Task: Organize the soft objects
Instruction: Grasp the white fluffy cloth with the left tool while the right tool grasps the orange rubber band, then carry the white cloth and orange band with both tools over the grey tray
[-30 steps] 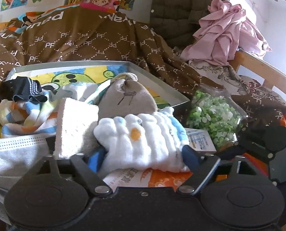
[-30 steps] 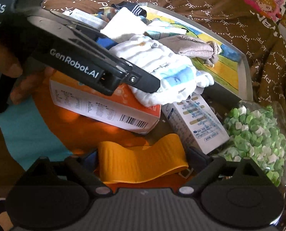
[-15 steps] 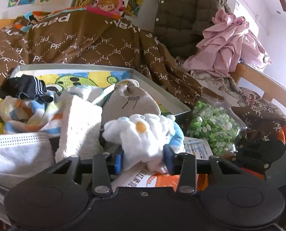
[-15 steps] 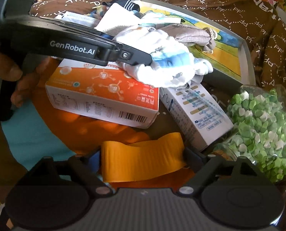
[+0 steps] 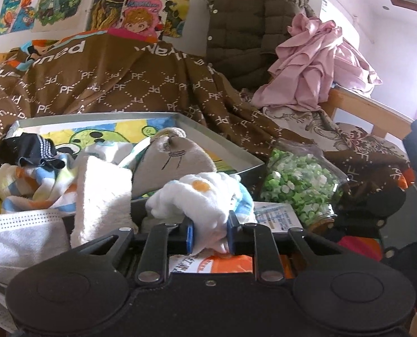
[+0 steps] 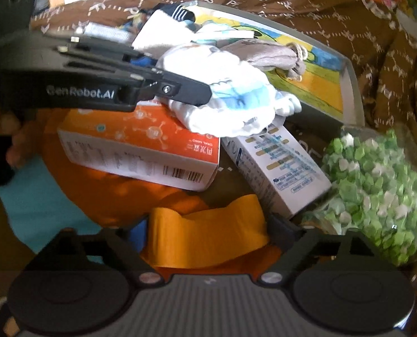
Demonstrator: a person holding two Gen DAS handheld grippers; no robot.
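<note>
White and soft, the bunched cloth (image 5: 205, 196) at centre frame sits pinched in the just-closing left hand-held gripper (image 5: 210, 234), best lifted clear toward the tray (image 5: 245, 160); the right hand-held gripper (image 6: 208, 226) gapes over an orange band (image 6: 205, 224).

Left gripper (image 5: 210, 233): jaws just closing, blue pads now pinching the white sock (image 5: 205, 196). Beige pouch (image 5: 174, 160) lies just beyond it in the tray (image 5: 253, 165). Jar of green stars (image 5: 301, 179) ahead-right; face mask (image 5: 20, 233) left.
</note>
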